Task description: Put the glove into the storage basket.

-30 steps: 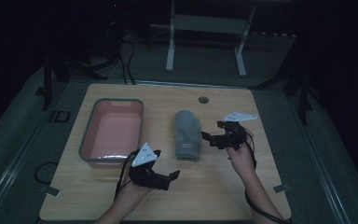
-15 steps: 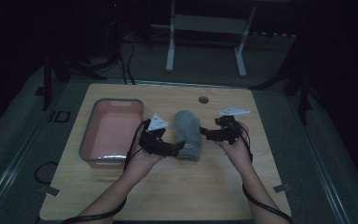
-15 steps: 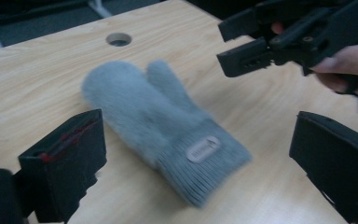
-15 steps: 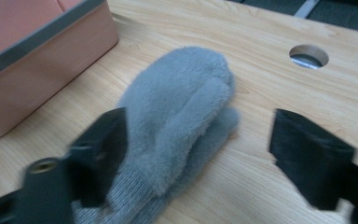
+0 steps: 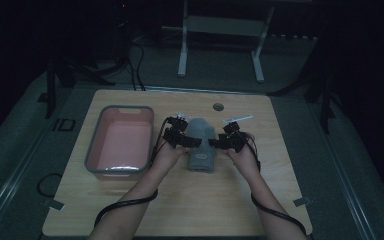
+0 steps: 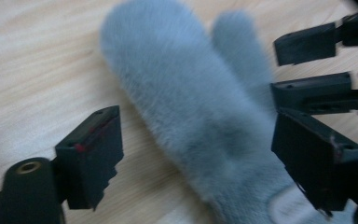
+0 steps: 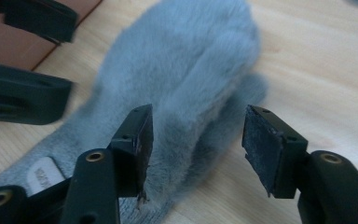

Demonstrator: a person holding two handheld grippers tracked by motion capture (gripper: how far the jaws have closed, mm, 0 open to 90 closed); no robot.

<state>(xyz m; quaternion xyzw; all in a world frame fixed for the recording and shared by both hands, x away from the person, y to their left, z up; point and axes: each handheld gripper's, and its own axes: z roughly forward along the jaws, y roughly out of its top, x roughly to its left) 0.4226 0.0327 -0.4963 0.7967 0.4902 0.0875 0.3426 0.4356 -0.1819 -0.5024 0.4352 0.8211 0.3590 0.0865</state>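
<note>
A fluffy grey mitten (image 5: 200,131) lies on the wooden table (image 5: 195,200), its cuff toward me and a white label on the cuff. My left gripper (image 5: 186,141) is at the mitten's left side, my right gripper (image 5: 219,143) at its right side. In the left gripper view the left gripper (image 6: 205,158) is open with the mitten (image 6: 191,107) lying between its jaws. In the right gripper view the right gripper (image 7: 203,147) is open astride the thumb edge of the mitten (image 7: 191,70).
A pink tub with a grey rim (image 5: 91,154) stands left of the mitten, close to the left hand. A small round hole (image 5: 218,106) sits near the table's far edge. A white stand (image 5: 220,30) is on the floor beyond the table.
My left gripper has come up from the table's front to the mitten's left side. The right gripper has edged in toward the mitten's right side. The mitten has not moved.
</note>
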